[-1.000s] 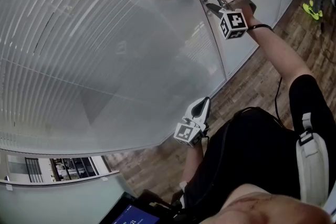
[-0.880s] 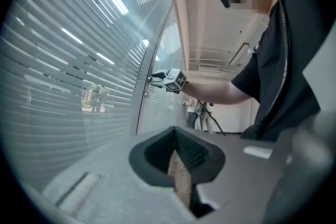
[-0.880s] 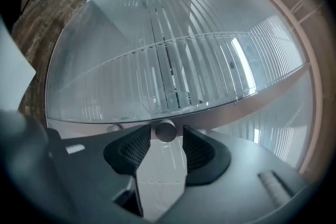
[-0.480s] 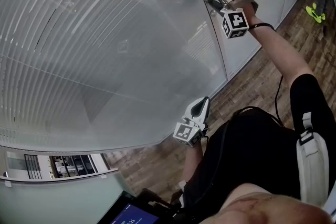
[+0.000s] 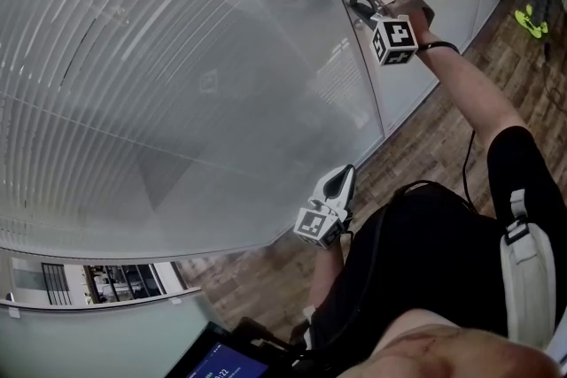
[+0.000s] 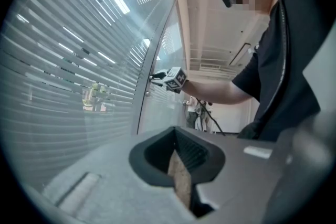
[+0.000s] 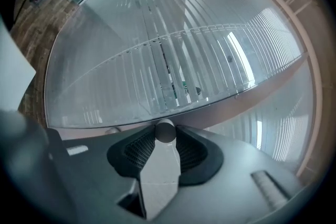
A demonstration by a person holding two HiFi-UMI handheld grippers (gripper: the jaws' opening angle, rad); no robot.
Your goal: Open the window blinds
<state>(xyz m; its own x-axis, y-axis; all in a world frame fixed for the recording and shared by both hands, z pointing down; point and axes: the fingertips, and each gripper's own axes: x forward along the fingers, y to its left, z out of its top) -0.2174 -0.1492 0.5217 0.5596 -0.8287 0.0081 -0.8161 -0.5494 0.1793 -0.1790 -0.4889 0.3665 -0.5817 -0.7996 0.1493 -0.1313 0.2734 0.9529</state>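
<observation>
Slatted blinds (image 5: 133, 57) hang behind a large glass pane, and they also show in the right gripper view (image 7: 173, 60). My right gripper (image 5: 359, 0) is stretched out to the pane's metal frame (image 5: 359, 75) at the upper right. In its own view, it (image 7: 165, 139) is shut on a small round grey knob (image 7: 165, 131), which sits pinched between the two pads. The knob is hidden in the head view. My left gripper (image 5: 338, 181) is held low near my body, pointing at the glass with its jaws shut and nothing in them. The left gripper view shows the right gripper (image 6: 156, 77) at the frame.
Wood flooring (image 5: 425, 128) runs along the foot of the glass. A lit screen (image 5: 221, 360) sits at the bottom edge. A person's bright yellow-green shoes (image 5: 529, 16) stand at the far right. Other people (image 6: 197, 113) stand in the background.
The right gripper's jaws, spread apart a second ago, have closed on the knob at the frame. Neither hand has shifted.
</observation>
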